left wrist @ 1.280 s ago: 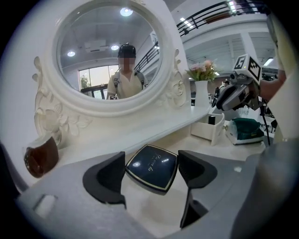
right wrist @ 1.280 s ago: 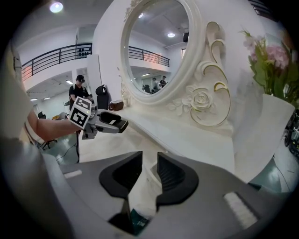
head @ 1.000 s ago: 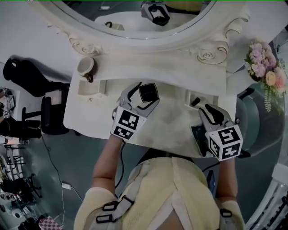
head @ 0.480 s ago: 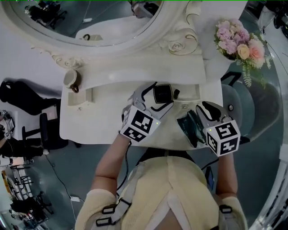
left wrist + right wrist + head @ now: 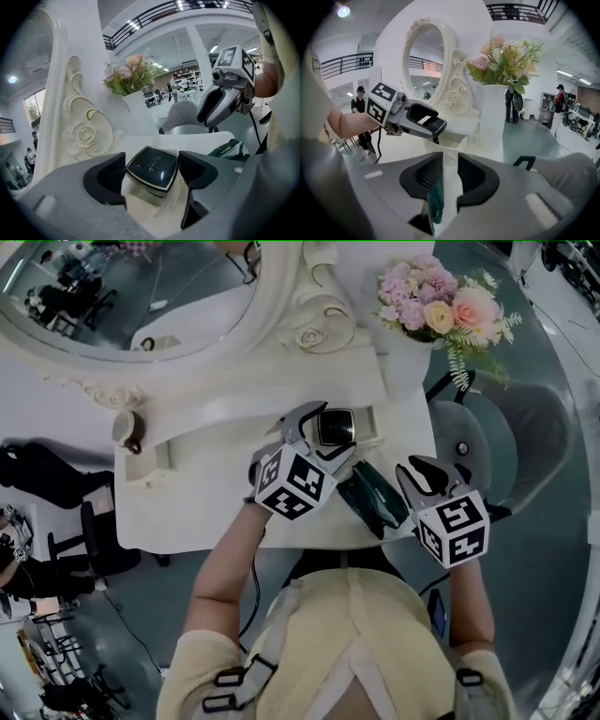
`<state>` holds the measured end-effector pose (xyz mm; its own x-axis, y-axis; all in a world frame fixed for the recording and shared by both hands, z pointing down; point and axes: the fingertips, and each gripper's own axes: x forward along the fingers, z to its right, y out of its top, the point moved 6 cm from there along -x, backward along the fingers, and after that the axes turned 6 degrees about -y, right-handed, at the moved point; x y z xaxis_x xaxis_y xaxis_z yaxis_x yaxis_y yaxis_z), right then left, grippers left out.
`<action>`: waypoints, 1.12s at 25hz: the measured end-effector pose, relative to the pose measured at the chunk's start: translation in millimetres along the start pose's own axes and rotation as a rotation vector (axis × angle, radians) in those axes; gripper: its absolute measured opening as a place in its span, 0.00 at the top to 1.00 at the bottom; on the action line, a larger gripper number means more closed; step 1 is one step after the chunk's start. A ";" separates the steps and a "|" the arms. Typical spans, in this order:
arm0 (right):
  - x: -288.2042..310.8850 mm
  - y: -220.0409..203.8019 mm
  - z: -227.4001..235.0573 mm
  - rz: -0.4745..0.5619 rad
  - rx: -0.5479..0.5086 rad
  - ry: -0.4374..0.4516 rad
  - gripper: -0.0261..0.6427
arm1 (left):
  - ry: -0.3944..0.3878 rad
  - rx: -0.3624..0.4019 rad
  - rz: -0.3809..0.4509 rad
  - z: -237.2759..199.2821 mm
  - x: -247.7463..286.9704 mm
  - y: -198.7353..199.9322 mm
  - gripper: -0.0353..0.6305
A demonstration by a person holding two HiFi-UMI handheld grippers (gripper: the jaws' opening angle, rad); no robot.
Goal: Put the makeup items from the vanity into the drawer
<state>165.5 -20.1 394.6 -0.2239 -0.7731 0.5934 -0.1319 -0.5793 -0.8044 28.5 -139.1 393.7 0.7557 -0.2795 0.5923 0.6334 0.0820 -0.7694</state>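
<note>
The left tongs (image 5: 325, 430) are closed on a black square compact (image 5: 153, 168) with a pale rim. Both pads bear against its sides, and it is carried tilted, lid face up. In the head view the compact sits at the right end of the vanity's raised back shelf, directly over a small open-topped drawer (image 5: 443, 142). The right gripper view shows this drawer as a white box just beneath the left tongs' tips. Contact between compact and drawer cannot be confirmed. The right tongs (image 5: 446, 180) stand nearly together on a flat dark teal case (image 5: 370, 501). It is held edge-on and lies against the left pad, and a thin gap shows on its other side. In the head view the case reaches from the right tongs toward the left tongs. It lies above the front right part of the white tabletop (image 5: 187, 512) and just beside the left tongs' marker cube (image 5: 295, 484). On the left end of the shelf stands a cup (image 5: 127, 430). An oval mirror (image 5: 122, 296) in a carved white frame rises behind the shelf. Right of the frame stands a white vase (image 5: 408, 362) holding pink and cream flowers (image 5: 441, 306). A grey chair (image 5: 506, 442) stands off the tabletop's right edge.
</note>
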 end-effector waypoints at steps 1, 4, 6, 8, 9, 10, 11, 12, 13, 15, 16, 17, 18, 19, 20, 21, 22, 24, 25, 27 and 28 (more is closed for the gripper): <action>-1.5 -3.4 3.5 -0.003 0.005 -0.002 0.80 | 0.000 0.018 -0.018 -0.5 5.2 0.7 0.39; -7.8 -11.1 14.6 -0.006 0.019 -0.012 0.80 | 0.002 0.094 -0.078 -1.3 18.0 4.2 0.39; -12.7 -14.9 20.3 -0.006 0.030 -0.020 0.80 | -0.001 0.159 -0.116 -1.9 24.7 7.0 0.39; -17.3 -19.5 24.9 -0.006 0.041 -0.025 0.80 | -0.010 0.216 -0.151 -1.8 31.2 8.9 0.39; -19.4 -21.9 27.0 -0.007 0.047 -0.027 0.80 | -0.019 0.240 -0.167 -1.5 34.1 9.6 0.39; -21.4 -24.1 29.1 -0.007 0.052 -0.029 0.80 | -0.028 0.263 -0.181 -1.3 36.8 10.4 0.39; -23.4 -26.0 31.3 -0.007 0.056 -0.031 0.80 | -0.040 0.287 -0.194 -1.2 39.2 11.2 0.39; -25.3 -27.9 33.4 -0.008 0.060 -0.034 0.80 | -0.053 0.314 -0.208 -0.8 41.2 12.0 0.39; -27.1 -29.8 35.5 -0.008 0.065 -0.037 0.80 | -0.068 0.345 -0.223 -0.2 43.0 12.5 0.39; -30.7 -34.1 39.1 -0.008 0.075 -0.043 0.80 | -0.099 0.411 -0.250 2.0 46.1 13.2 0.39; -32.4 -36.2 40.9 -0.008 0.080 -0.046 0.80 | -0.114 0.444 -0.264 3.3 47.6 13.6 0.39; -33.9 -38.1 42.5 -0.008 0.085 -0.049 0.80 | -0.129 0.479 -0.278 4.3 49.3 14.1 0.39; -35.3 -39.7 44.1 -0.009 0.090 -0.052 0.80 | -0.141 0.516 -0.293 5.0 51.0 14.8 0.39; -36.6 -41.1 45.3 -0.008 0.095 -0.055 0.80 | -0.153 0.557 -0.310 5.4 52.8 15.5 0.39; -37.7 -42.3 46.3 -0.007 0.098 -0.057 0.80 | -0.166 0.601 -0.329 5.7 54.7 16.1 0.39; -38.6 -43.4 47.0 -0.006 0.101 -0.058 0.80 | -0.179 0.648 -0.348 6.2 56.5 16.3 0.39; -39.3 -44.5 47.4 -0.006 0.104 -0.059 0.80 | -0.195 0.696 -0.367 6.9 58.2 16.2 0.39; -40.5 -46.7 48.0 -0.007 0.110 -0.059 0.80 | -0.226 0.784 -0.400 9.3 60.9 15.2 0.39; -40.9 -47.8 48.2 -0.008 0.112 -0.059 0.80 | -0.236 0.823 -0.413 10.4 62.1 14.8 0.39; -41.6 -50.2 48.6 -0.010 0.118 -0.059 0.80 | -0.245 0.892 -0.437 11.2 64.3 14.1 0.39; -41.7 -51.2 48.9 -0.011 0.120 -0.059 0.80 | -0.252 0.926 -0.445 11.6 65.3 13.9 0.39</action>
<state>228.8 29.2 412.4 -0.1654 -0.7786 0.6053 -0.0168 -0.6114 -0.7911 88.6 -145.0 424.5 0.3697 -0.2662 0.8902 0.6615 0.7482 -0.0510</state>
